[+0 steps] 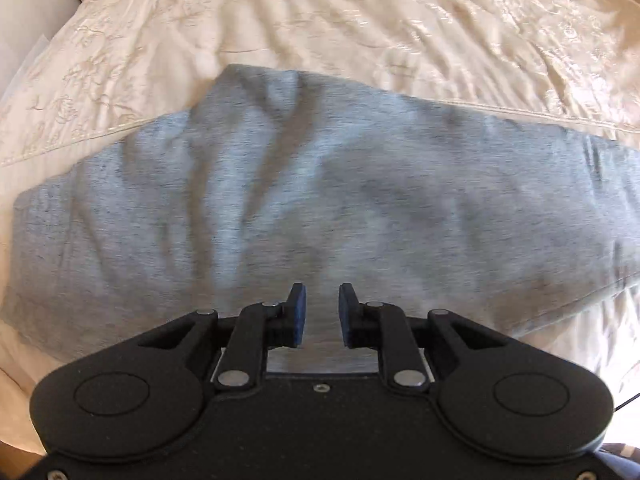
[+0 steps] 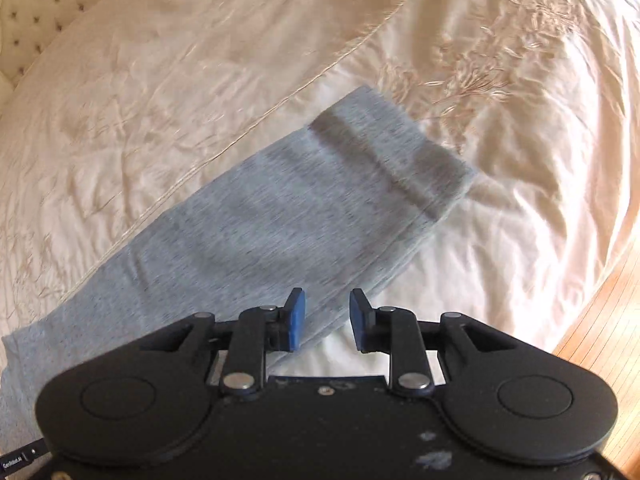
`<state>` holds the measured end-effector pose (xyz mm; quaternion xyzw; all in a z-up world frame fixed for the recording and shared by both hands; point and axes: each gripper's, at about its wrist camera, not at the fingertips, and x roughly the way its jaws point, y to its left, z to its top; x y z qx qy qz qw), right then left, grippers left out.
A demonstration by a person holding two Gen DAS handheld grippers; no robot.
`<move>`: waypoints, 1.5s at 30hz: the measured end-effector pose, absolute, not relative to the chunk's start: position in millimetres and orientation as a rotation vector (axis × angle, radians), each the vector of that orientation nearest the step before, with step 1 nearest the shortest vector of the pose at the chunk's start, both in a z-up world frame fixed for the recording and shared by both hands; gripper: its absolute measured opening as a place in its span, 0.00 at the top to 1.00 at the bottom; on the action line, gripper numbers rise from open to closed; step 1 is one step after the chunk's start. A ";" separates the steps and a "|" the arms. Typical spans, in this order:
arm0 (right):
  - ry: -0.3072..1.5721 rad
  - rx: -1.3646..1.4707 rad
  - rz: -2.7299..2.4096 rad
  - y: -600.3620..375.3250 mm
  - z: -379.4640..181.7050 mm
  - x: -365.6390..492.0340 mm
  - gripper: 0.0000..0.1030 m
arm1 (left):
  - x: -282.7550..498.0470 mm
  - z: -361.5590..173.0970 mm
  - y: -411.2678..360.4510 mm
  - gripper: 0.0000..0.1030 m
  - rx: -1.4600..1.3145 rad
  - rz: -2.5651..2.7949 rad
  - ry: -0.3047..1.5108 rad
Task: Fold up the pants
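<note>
Grey heathered pants lie flat on a cream satin bedspread. In the left wrist view the wide upper part of the pants fills the middle. My left gripper is open and empty, above the pants' near edge. In the right wrist view a pant leg runs diagonally from lower left to a cuffed hem at upper right. My right gripper is open and empty, over the leg's near edge.
The embroidered bedspread has a corded seam running diagonally. A tufted headboard is at the far left. Wooden floor shows past the bed's right edge. The bed's left edge drops off beside a white surface.
</note>
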<state>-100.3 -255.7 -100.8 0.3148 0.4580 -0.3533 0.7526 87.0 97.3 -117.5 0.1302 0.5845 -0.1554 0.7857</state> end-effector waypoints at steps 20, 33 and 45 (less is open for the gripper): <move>0.958 0.882 -0.653 -387.8 -123.5 -153.6 0.61 | 37.5 -165.7 -99.3 0.72 0.382 -0.481 1.398; 0.974 0.975 -0.602 -415.6 -159.4 -137.5 0.57 | 48.9 -168.0 -104.9 0.70 0.373 -0.420 1.420; 0.958 0.958 -0.539 -406.9 -152.2 -161.4 0.57 | 43.2 -166.5 -115.2 0.70 0.392 -0.410 1.426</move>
